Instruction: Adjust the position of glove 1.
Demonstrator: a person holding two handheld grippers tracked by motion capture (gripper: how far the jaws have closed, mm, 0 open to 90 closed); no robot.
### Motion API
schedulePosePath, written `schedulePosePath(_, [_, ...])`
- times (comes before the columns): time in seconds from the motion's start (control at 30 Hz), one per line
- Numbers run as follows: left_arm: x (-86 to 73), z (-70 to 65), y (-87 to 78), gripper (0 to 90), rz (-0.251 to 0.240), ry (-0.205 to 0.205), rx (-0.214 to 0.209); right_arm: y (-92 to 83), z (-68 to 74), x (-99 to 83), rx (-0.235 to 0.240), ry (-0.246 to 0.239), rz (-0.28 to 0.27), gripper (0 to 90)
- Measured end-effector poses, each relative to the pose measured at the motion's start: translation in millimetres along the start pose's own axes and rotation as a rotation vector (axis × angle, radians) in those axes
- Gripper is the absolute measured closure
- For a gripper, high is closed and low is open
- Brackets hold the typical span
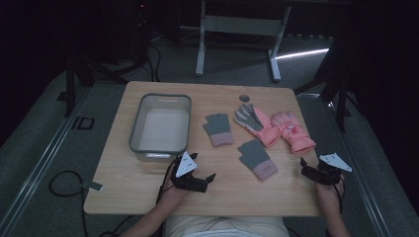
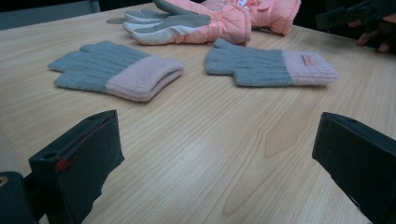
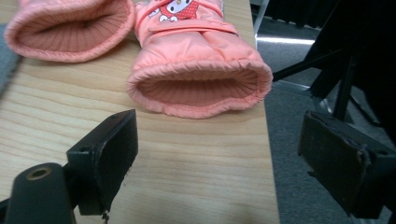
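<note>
Right gripper view has the right gripper [image 3: 217,163] spread wide, empty, facing a soft padded glove [image 3: 196,60]; its ribbed cuff [image 3: 201,91] looks the easiest pinch. The left gripper [image 2: 215,172] gapes too, holding nothing.

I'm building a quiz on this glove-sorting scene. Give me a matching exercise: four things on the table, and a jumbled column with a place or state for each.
Things:
1. grey bin
2. knit glove with label
3. cartoon-print pink glove
4. left gripper

Descriptions:
A. open, holding nothing
B. nearest the table's right edge
C. empty, on the table's left half
D. lying between the two grippers

Pairs: 1-C, 2-D, 3-B, 4-A
</note>
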State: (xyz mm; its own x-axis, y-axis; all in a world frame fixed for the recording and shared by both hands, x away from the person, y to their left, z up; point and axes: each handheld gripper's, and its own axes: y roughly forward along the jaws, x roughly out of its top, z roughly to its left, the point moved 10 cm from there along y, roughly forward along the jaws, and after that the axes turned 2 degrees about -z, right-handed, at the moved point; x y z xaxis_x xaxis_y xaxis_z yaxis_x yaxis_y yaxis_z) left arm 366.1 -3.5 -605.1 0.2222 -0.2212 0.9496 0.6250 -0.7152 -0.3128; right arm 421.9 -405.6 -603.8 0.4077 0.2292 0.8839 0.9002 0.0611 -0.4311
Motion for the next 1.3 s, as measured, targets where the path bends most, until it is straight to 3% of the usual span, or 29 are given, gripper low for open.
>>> schedulePosePath(0.1, [-0.3,-0.6,0.0,1.1,0.003,0.009,0.009,-1.0,-3.9,0.6,-0.006,0.037,-0.012,12.7])
schedulePosePath(0.4, [-0.1,-0.3,0.4,1.1,0.004,0.016,0.030,-0.1,-5.0,-0.3,-0.028,0.029,0.001,13.2])
schedulePosePath(0.57, [-0.9,-1.1,1.4,1.1,0.016,0.024,0.024,-0.1,-2.4,-2.3,-0.005,0.028,0.021,13.3])
schedulePosePath(0.67, [-1.1,-1.7,1.8,1.1,0.019,0.024,0.017,-2.5,0.0,-3.2,0.022,0.054,0.022,12.9])
schedulePosePath(0.73, [-1.2,-2.0,1.6,1.1,0.019,0.027,0.012,-3.6,0.2,-3.3,0.015,0.044,0.026,12.9])
schedulePosePath(0.8, [-1.2,-2.4,1.5,1.1,0.019,0.027,0.007,-6.1,1.6,0.6,0.007,0.032,0.015,12.9])
schedulePosePath(0.97, [-1.0,-2.7,1.3,1.1,0.015,0.026,0.000,-4.7,5.1,2.4,0.022,0.015,0.049,12.9])
schedulePosePath(1.13, [-1.0,-3.3,1.4,1.1,0.016,0.036,0.005,-2.7,7.4,6.2,0.052,0.031,0.075,12.9])
schedulePosePath(1.3, [-0.8,-3.1,1.3,1.1,0.013,0.033,0.006,-3.5,7.8,27.9,0.062,0.058,0.056,12.8])
